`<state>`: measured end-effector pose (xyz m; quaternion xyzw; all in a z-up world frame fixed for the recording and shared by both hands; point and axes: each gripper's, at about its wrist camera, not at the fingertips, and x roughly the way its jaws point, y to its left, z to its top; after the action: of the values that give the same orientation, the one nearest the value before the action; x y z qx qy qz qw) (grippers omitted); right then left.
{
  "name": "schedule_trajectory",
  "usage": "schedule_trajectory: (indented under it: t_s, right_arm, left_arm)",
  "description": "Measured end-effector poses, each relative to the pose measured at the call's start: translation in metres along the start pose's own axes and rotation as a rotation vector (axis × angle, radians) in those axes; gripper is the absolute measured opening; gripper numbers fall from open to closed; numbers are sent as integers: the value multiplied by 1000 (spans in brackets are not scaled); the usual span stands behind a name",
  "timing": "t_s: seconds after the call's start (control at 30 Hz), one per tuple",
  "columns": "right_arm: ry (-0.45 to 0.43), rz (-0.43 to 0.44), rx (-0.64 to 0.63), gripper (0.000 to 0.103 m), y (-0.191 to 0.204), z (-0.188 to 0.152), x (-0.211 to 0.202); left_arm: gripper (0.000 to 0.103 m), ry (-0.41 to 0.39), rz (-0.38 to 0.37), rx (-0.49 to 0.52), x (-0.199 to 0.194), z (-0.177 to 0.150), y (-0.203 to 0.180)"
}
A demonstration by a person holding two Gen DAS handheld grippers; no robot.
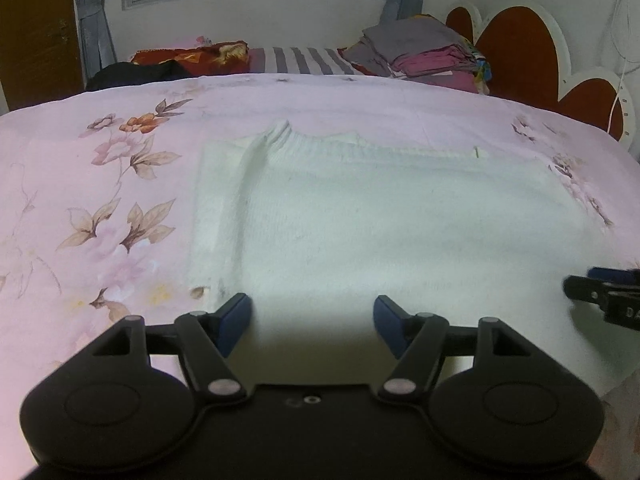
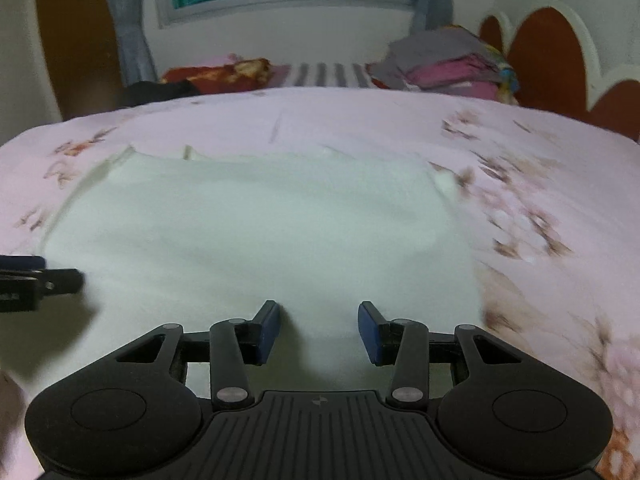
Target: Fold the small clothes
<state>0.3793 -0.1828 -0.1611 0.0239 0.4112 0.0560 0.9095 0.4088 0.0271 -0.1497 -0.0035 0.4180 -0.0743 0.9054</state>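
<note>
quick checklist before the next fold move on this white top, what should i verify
1. Left tongs open: ok.
2. Right tongs open: ok.
3. Both tongs over the near edge of the white knit top: ok.
4. Fabric actually between the pads: cannot tell.
5. Top lying flat on the floral sheet: mostly ok, with a ridge along its left side.
6. Folded pile at the far end is apart from the top: ok.
</note>
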Motion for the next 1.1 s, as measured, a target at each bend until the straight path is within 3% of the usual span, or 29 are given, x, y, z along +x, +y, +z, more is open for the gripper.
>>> schedule_trajectory:
  t_s: [0.3, 0.7, 0.93, 1.1]
  right_arm:
    - [10, -67, 7, 43, -9, -33, -22]
    - [20, -101, 16, 45, 9, -36, -26]
    - [20, -66, 50, 45, 22, -36, -44]
    - [17, -34, 36, 45, 39, -39, -58]
  left_arm:
    - [68, 1, 4, 39, -7, -12, 2]
    - [73, 46, -28, 18, -24, -12, 3]
    - [76, 89, -91, -56, -41, -18, 10]
    - [77, 146, -155, -187, -54, -36, 29]
